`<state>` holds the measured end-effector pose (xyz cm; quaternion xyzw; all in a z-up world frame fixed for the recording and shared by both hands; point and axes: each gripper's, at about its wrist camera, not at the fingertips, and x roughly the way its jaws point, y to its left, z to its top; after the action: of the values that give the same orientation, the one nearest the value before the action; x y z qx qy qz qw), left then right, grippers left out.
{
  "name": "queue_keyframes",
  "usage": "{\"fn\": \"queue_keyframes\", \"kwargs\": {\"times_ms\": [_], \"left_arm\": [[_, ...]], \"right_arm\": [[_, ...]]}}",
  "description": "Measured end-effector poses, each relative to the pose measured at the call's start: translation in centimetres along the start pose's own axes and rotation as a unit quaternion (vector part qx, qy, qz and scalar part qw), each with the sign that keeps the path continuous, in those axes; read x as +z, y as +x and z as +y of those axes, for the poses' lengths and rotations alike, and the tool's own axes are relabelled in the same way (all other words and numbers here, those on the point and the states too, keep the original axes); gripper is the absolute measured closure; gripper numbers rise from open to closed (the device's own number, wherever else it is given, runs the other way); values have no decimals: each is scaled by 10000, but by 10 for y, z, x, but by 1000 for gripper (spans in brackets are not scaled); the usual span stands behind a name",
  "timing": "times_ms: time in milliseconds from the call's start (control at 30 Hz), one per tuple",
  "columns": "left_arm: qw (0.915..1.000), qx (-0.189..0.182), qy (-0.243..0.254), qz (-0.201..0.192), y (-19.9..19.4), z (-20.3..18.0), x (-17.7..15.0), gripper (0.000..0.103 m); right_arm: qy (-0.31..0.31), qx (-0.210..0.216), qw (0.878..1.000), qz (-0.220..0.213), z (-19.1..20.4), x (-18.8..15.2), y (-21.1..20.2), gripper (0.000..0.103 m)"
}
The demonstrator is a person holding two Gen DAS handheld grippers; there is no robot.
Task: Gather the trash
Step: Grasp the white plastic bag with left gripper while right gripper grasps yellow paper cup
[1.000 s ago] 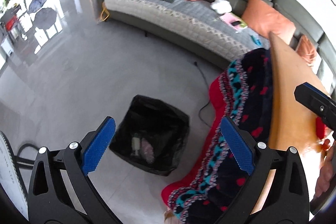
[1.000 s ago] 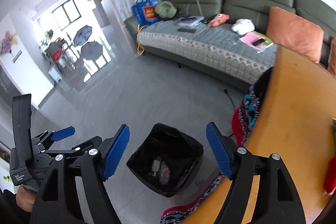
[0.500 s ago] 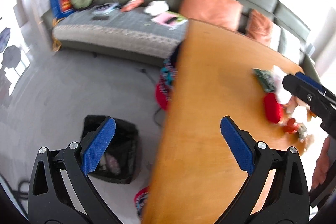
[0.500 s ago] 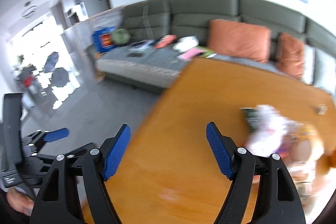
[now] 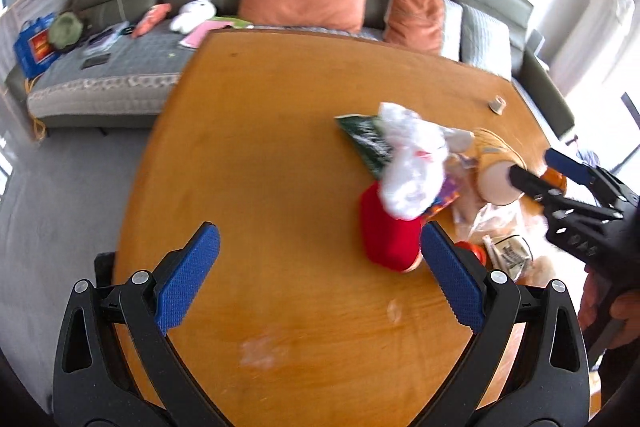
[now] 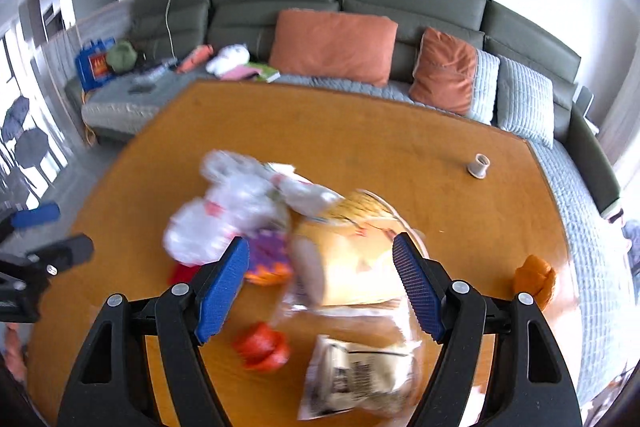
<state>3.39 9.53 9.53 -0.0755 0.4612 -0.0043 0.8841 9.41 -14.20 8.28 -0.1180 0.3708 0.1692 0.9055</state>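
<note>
Both claws gaping, gripping nothing. Right claw (image 6: 320,283) hovers over one blurry trash pile (image 6: 320,259) on the bench (image 5: 260,147), maybe seven pieces; left claw (image 5: 318,271) sits just left of it.

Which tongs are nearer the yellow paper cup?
The right tongs. Their open fingers frame the yellow paper cup on its side just ahead. The left tongs hang open over bare table, with the red wrapper and white bag between them and the cup.
</note>
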Motion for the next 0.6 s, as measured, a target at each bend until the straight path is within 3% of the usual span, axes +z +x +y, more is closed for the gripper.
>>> {"fn": "queue_keyframes", "kwargs": {"times_ms": [100, 133, 233, 467, 533, 567, 600], "left_arm": [[9995, -36, 298, 102, 13, -20, 14, 6], [9992, -12, 378, 130, 16, -25, 15, 6], [9976, 23, 640, 248, 29, -38, 27, 6], [9928, -121, 1077, 506, 66, -67, 41, 6], [9911, -160, 1189, 580, 78, -75, 40, 20], [9902, -197, 1222, 639, 82, -76, 40, 46], [9900, -188, 1217, 692, 86, -77, 37, 57]], "right_arm": [[-80, 58, 9997, 224, -3, -4, 14, 46], [-79, 99, 9995, 283, -5, -4, 17, 60], [75, 280, 9995, 123, -12, 0, 11, 75], [643, 516, 9962, -298, -37, 13, -16, 83], [755, 556, 9949, -367, -42, 14, -23, 84], [779, 566, 9946, -396, -44, 16, -26, 84], [790, 568, 9944, -419, -43, 16, -28, 84]]}}
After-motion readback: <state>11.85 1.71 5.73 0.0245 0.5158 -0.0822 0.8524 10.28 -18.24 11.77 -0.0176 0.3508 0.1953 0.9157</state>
